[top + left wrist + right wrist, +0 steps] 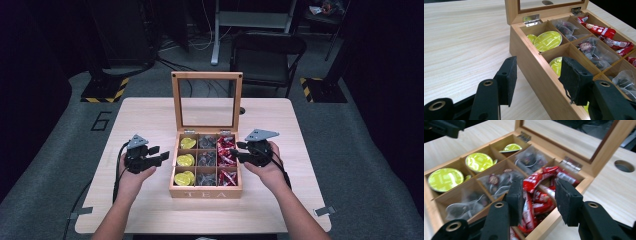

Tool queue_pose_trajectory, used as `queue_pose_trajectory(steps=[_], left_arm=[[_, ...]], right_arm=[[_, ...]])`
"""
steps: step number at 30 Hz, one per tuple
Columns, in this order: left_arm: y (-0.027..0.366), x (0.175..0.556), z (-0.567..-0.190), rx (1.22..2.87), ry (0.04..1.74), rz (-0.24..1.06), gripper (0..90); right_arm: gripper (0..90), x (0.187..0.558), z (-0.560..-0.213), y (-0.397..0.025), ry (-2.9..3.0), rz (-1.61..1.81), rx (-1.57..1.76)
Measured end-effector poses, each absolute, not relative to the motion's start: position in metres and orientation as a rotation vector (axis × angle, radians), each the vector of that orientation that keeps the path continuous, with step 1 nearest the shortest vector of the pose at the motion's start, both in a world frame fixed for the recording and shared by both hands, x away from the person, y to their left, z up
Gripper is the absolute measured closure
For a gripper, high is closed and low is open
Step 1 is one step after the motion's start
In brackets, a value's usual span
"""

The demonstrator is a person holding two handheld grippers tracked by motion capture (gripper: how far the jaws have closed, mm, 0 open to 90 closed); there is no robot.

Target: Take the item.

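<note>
The tea box point(205, 191) is seen in the high view at the middle of the desk point(150, 115), its glass lid point(207, 102) raised upright at the back. Nine compartments are shown: yellow-green capsules point(185, 160) in the left column, clear tea bags point(206, 159) in the middle, red packets point(226, 156) on the right. The left tongs point(159, 154) are held just beside the box's left wall, the right tongs point(236, 151) over its right edge. In the left gripper view the left tongs point(537, 80) are seen apart, straddling the box's left wall, nothing between them. In the right gripper view the right tongs point(537, 200) are apart above the red packets point(536, 195); contact cannot be told. A round hole point(624, 166) in the desk is shown there beyond the lid
</note>
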State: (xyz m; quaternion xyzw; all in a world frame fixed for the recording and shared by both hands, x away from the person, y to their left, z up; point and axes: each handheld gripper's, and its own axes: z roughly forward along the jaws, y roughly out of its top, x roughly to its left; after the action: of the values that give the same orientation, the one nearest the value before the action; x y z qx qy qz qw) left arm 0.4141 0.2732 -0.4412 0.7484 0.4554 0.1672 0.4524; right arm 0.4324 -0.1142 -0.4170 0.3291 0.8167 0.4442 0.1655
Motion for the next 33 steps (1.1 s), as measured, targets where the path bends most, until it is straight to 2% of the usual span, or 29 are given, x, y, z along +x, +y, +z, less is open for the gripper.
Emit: queue_pose_trajectory(steps=[33], left_arm=[[0.273,0.412,-0.446,1.851,1.143,0.408,47.5]], right_arm=[[59.5,0.398,-0.45,-0.098,2.473,1.264,0.911]])
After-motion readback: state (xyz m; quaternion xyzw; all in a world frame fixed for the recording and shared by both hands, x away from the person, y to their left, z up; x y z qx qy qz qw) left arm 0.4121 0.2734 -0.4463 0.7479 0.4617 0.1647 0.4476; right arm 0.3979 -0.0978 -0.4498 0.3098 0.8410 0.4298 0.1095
